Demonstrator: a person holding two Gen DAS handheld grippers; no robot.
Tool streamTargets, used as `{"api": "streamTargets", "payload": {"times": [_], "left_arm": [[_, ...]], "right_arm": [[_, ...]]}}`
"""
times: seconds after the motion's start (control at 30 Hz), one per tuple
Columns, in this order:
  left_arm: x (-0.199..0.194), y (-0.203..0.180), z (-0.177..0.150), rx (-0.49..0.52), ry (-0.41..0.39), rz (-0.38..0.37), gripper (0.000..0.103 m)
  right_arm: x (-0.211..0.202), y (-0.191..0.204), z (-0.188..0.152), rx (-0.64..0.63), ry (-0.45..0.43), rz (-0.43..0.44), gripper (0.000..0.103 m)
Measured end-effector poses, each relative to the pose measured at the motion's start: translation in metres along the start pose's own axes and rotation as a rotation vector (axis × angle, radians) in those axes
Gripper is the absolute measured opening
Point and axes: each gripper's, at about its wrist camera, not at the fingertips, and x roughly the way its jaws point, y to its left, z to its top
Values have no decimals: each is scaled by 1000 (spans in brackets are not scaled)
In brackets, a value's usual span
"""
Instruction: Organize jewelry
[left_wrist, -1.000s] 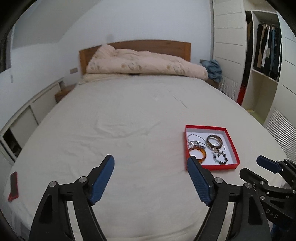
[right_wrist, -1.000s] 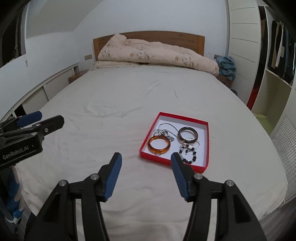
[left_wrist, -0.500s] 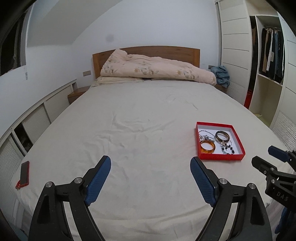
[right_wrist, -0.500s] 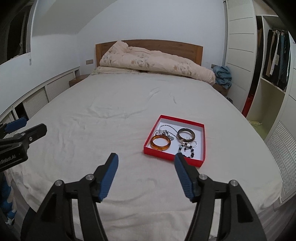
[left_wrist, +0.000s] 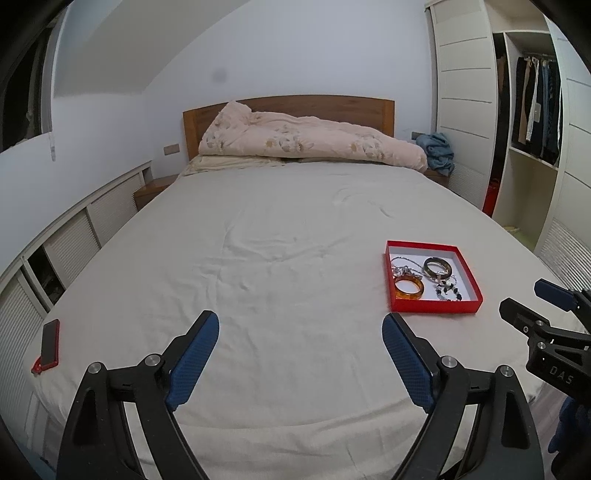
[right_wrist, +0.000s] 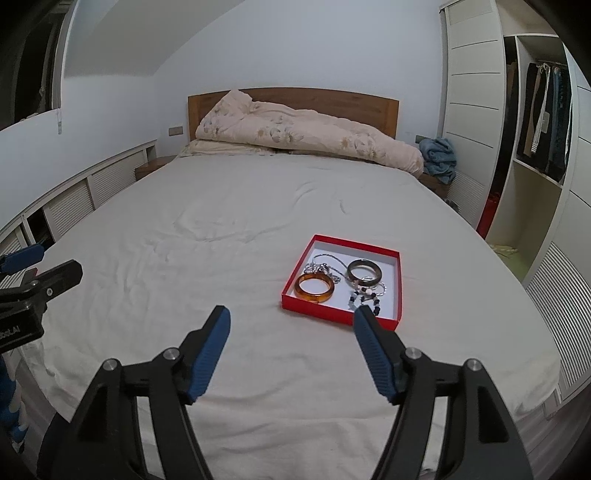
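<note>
A red tray (right_wrist: 398, 280) with a white floor lies on the bed; it also shows in the left wrist view (left_wrist: 476, 291). In it are an amber bangle (right_wrist: 315, 287), a dark bangle (right_wrist: 364, 275), a silver chain (right_wrist: 325, 264) and a black and white bead bracelet (right_wrist: 365, 297). My right gripper (right_wrist: 291, 325) is open and empty, held above the bed's foot, just short of the tray. My left gripper (left_wrist: 301, 332) is open and empty, to the left of the tray. The right gripper also shows at the right edge of the left wrist view (left_wrist: 532, 306).
The bed (left_wrist: 288, 229) has a white sheet, with a folded pink quilt (left_wrist: 306, 140) at the wooden headboard. A red phone (left_wrist: 50, 345) lies at the bed's near left corner. An open wardrobe (right_wrist: 543, 129) stands on the right, low cabinets (right_wrist: 74, 199) on the left.
Both grippers have pulled back and up from the bed, so the tray looks smaller and farther away. Both stay open. The jewelry has not moved.
</note>
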Motion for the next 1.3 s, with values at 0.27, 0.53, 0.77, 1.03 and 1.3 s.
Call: {"api": "streamTargets", "payload": {"times": [0.27,0.53,0.77,1.03,1.3], "left_arm": [[1,-1,-2,-3,7,-5,90],[4,-4,-3,-4,10,-7,90],[10,-4,-6,-9,23,-8,90],[14,-2,-7,-12,32,-13,90],[15,-1,-8,-17,37,-17,90]], "right_arm": [[4,0,-5,3,9,-3,68],[8,-2,-8,10,13,-6,69],[16,-4,-13,15,29,-9,69],[23,-4,-16,11,43,-9,69],[25,-2,-17,9,47,-8,69]]}}
